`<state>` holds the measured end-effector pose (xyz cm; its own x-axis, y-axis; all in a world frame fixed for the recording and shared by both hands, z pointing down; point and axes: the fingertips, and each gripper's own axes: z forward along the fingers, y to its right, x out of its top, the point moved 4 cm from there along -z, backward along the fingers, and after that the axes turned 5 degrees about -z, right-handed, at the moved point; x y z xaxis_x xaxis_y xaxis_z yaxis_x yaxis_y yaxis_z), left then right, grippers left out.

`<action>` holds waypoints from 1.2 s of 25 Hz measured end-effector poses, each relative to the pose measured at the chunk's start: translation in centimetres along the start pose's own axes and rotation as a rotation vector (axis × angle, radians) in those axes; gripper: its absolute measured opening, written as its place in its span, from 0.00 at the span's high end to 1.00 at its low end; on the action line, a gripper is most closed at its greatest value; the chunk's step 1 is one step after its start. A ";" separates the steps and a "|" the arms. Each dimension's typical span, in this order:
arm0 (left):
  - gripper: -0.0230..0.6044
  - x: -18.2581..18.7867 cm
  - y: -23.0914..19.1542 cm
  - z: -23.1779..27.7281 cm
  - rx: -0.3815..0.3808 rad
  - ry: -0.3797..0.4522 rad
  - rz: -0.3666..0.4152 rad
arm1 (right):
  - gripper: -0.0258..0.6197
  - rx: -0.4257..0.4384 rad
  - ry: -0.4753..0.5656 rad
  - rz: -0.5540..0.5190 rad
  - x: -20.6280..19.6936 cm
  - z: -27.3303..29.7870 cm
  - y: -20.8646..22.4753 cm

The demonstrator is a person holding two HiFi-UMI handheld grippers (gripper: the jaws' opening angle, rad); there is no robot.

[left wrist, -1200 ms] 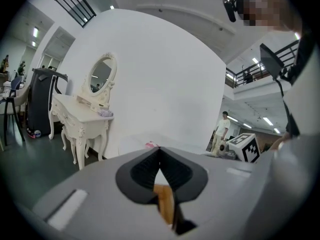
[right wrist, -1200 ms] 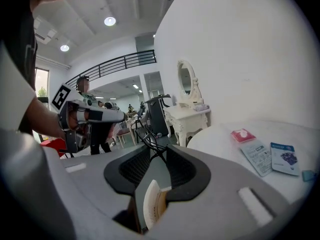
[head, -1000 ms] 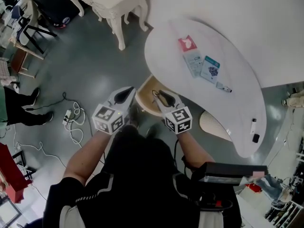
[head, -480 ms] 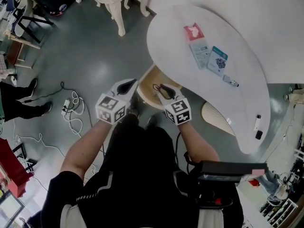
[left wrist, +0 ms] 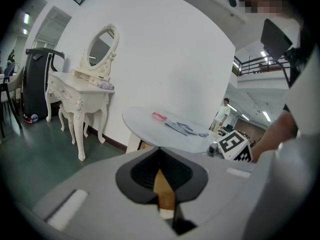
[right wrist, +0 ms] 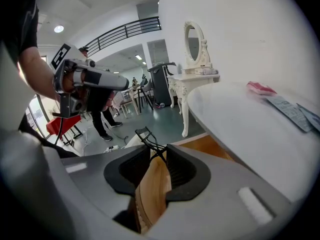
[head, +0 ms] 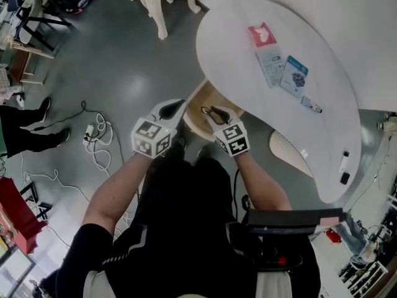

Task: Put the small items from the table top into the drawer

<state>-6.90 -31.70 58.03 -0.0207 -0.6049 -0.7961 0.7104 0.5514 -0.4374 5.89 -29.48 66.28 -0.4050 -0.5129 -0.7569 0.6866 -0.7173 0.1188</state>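
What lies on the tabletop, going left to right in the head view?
red packet → white packet → blue packet → pen

A black short-sleeved top is worn, marked with pale grey stripes at the shoulder and side. A flat black box with a pale upper edge is carried at the right side, and a thin dark cable is seen beside the right forearm. The left gripper and the right gripper are cased in smooth light grey shells, each lined with black ribbed pads set in a pointed notch. A white cube with black square markers is mounted on the left one and on the right one.
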 end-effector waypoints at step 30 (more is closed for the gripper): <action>0.96 -2.7 -1.0 4.0 -0.040 -0.084 -0.015 | 0.80 0.049 -0.226 -0.023 -6.7 7.2 4.7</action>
<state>-4.74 -32.95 62.34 0.0288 -0.6586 -0.7520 0.6814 0.5633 -0.4673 7.43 -32.82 76.56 -0.5493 -0.5846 -0.5971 0.6474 -0.7495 0.1383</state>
